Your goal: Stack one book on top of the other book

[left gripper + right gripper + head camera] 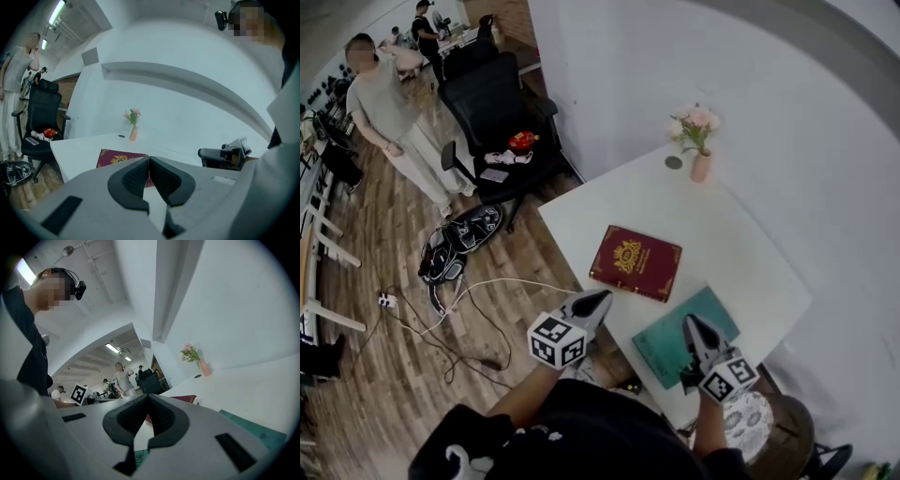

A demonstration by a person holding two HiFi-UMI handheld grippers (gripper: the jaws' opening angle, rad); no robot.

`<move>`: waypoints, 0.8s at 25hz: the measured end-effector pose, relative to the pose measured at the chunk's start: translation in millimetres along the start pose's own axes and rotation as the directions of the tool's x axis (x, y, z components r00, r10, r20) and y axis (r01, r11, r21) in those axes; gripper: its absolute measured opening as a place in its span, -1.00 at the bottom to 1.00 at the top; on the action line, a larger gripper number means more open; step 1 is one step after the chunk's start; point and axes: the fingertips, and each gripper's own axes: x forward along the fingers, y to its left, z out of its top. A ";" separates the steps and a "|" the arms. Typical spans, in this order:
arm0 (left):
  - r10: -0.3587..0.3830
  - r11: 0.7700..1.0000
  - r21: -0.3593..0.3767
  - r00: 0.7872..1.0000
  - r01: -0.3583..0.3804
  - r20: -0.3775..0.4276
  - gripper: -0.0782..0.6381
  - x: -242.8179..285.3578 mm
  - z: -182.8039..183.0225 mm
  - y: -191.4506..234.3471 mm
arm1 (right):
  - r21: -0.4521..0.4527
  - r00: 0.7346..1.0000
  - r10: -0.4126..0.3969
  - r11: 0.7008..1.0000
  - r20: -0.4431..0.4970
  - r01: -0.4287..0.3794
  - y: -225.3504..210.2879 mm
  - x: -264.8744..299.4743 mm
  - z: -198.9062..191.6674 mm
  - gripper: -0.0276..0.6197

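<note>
White desk (741, 253) bears a red book (636, 262) ahead of the left claw (600, 298) and right claw (689, 322), both pinched together and empty; unopened, they'd probably just shove it.

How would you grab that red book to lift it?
The red book lies flat on the table, so only its thin edges offer a bite. Probably grip the near edge, coming in low from the person's side with the left gripper.
</note>
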 end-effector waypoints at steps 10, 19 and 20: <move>-0.084 0.996 0.028 0.996 0.084 -0.018 -0.77 22.1 22.3 51.2 | -0.014 0.995 -0.101 0.995 0.018 0.101 -5.5 46.1 4.7 -0.91; -0.157 0.987 0.013 0.986 0.158 -0.045 -0.77 35.1 32.2 102.5 | -0.019 0.985 -0.174 0.985 -0.001 0.174 -0.2 104.1 -2.1 -0.91; -0.160 0.987 0.014 0.986 0.161 -0.050 -0.77 34.8 32.3 107.1 | -0.019 0.984 -0.179 0.984 -0.006 0.179 1.3 108.4 -2.9 -0.91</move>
